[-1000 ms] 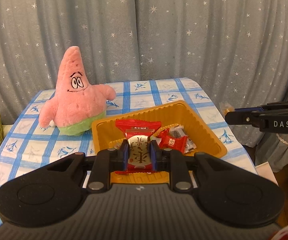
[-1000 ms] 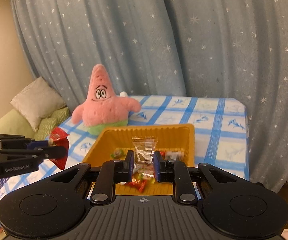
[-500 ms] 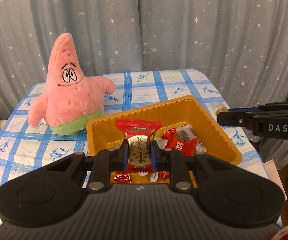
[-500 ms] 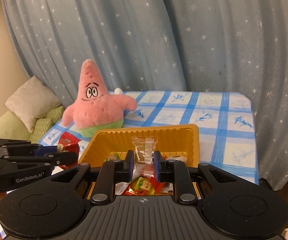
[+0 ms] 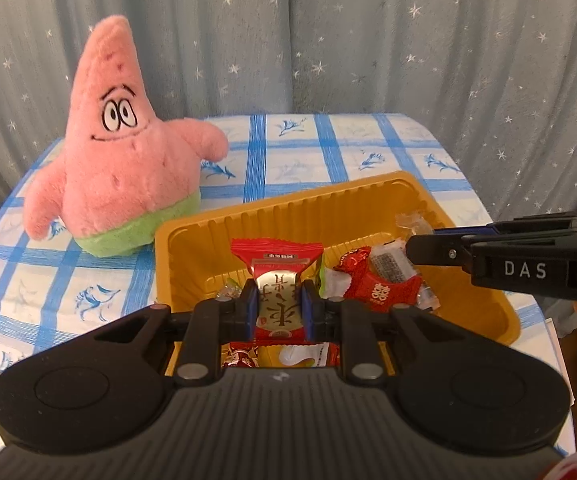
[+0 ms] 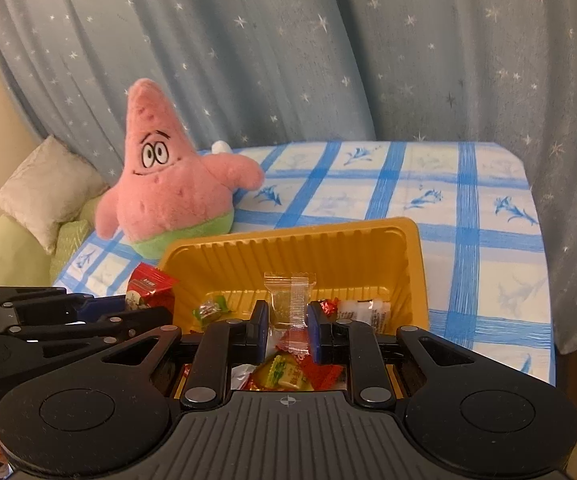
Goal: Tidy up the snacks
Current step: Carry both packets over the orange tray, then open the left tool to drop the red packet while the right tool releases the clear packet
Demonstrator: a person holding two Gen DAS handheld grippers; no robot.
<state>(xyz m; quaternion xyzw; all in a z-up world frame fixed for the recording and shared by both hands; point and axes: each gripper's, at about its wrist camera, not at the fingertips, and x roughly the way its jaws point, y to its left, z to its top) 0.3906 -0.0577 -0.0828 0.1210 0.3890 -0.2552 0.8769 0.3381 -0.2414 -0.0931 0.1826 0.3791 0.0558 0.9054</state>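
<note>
My left gripper (image 5: pixel 276 309) is shut on a red snack packet (image 5: pixel 276 280) with a gold label, held over the near end of the yellow tray (image 5: pixel 288 208). My right gripper (image 6: pixel 288 326) is shut on a clear-wrapped candy (image 6: pixel 290 298) above the same yellow tray (image 6: pixel 288 240). Several wrapped sweets lie in the tray, among them a red candy (image 5: pixel 380 290) and a green one (image 6: pixel 210 307). The right gripper enters the left wrist view from the right (image 5: pixel 410 246), the clear wrapper (image 5: pixel 410 220) poking out above its tip. The left gripper (image 6: pixel 144 312) shows at the left of the right wrist view.
A pink star-shaped plush toy (image 5: pixel 124 160) stands on the blue-checked tablecloth (image 5: pixel 288 152) just left of the tray. A star-patterned curtain (image 5: pixel 328 40) hangs behind the table. Cushions (image 6: pixel 44 192) lie off the table's left side.
Both grippers have come forward and down toward the tray, each keeping its packet. The tray and plush now look larger and nearer; the right gripper's tip now hangs over the tray.
</note>
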